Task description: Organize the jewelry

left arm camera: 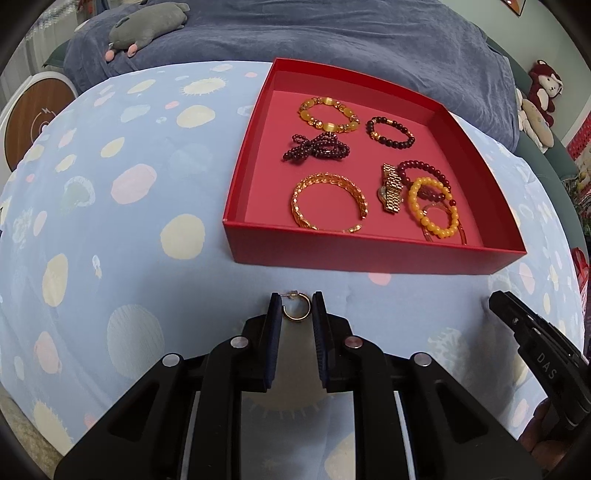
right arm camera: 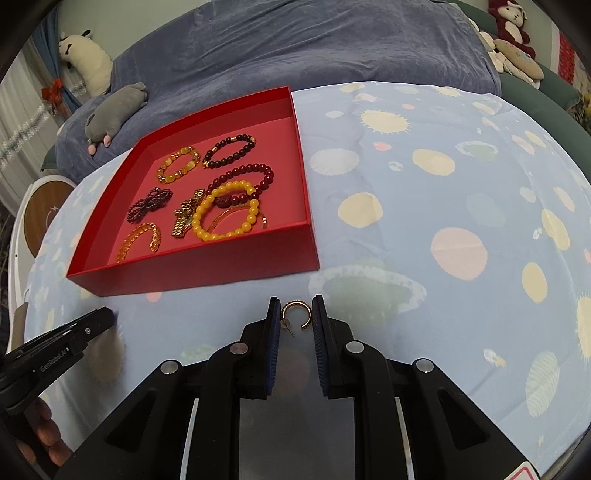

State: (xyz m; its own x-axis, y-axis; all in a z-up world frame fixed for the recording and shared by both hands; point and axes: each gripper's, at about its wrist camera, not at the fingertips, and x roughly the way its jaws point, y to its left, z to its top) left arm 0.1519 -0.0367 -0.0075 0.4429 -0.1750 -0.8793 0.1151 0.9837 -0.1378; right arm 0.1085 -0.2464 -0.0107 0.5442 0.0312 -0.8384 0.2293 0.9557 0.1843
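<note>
A small gold hoop earring [left arm camera: 295,313] lies on the dotted blue cloth between the pads of my left gripper [left arm camera: 297,301], which is shut on it. In the right wrist view a second gold hoop earring [right arm camera: 295,314], its post pointing toward me, sits between the pads of my right gripper [right arm camera: 295,304], also shut on it. Both grippers are just in front of the near wall of a red open box [left arm camera: 369,254] [right arm camera: 203,273]. The box holds several bead bracelets, a gold bangle [left arm camera: 328,203] and a gold watch [left arm camera: 390,188] [right arm camera: 186,218].
The other gripper shows at each frame's edge: the right one [left arm camera: 517,321] and the left one [right arm camera: 85,328], with a hand below it. A grey-blue covered couch [left arm camera: 332,33] with plush toys [left arm camera: 147,26] stands behind the table. A round wood-faced appliance [left arm camera: 33,114] stands at far left.
</note>
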